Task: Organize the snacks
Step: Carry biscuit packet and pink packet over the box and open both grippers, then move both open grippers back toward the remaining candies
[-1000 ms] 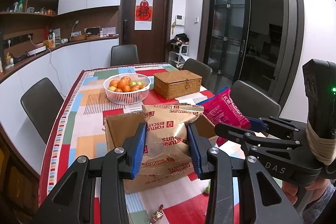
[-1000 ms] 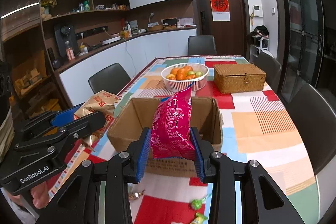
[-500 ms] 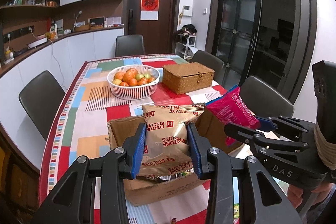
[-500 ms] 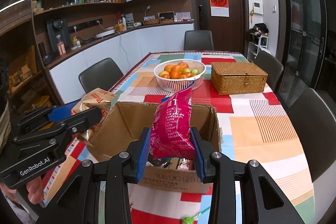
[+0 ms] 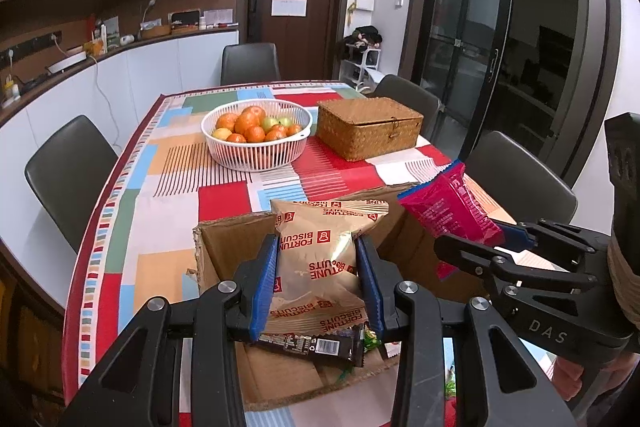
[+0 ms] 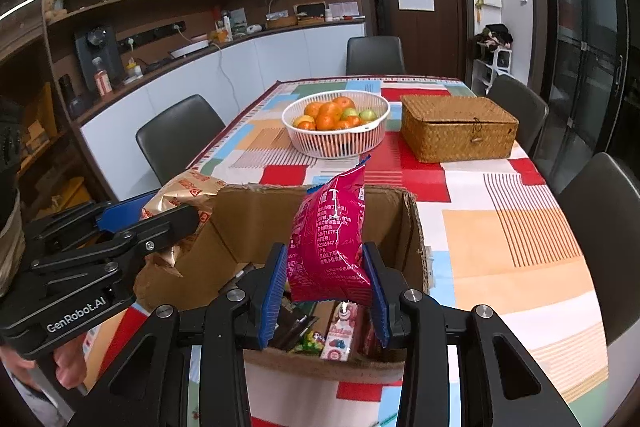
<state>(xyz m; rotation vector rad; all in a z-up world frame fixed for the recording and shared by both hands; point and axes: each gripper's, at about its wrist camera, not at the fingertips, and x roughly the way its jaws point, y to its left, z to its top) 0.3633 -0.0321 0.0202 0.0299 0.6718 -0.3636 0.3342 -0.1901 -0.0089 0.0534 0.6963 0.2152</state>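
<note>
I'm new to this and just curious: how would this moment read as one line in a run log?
left gripper: shut on biscuit bag | right gripper: shut on pink bag | both over open box | box holds snacks

Tan biscuit bag [image 5: 320, 267] with red lettering. Magenta bag [image 6: 334, 247], blue along its top edge, pale print. Plain brown cardboard box [image 6: 256, 223]. Blue pads [image 5: 264, 283], black gripper frames. White slatted basket [image 6: 336, 135] of orange and green fruit. Golden-brown woven case [image 6: 458, 133]. Worktop cloth [image 6: 500, 227] in red, blue, orange, green and white blocks, some striped.
</note>
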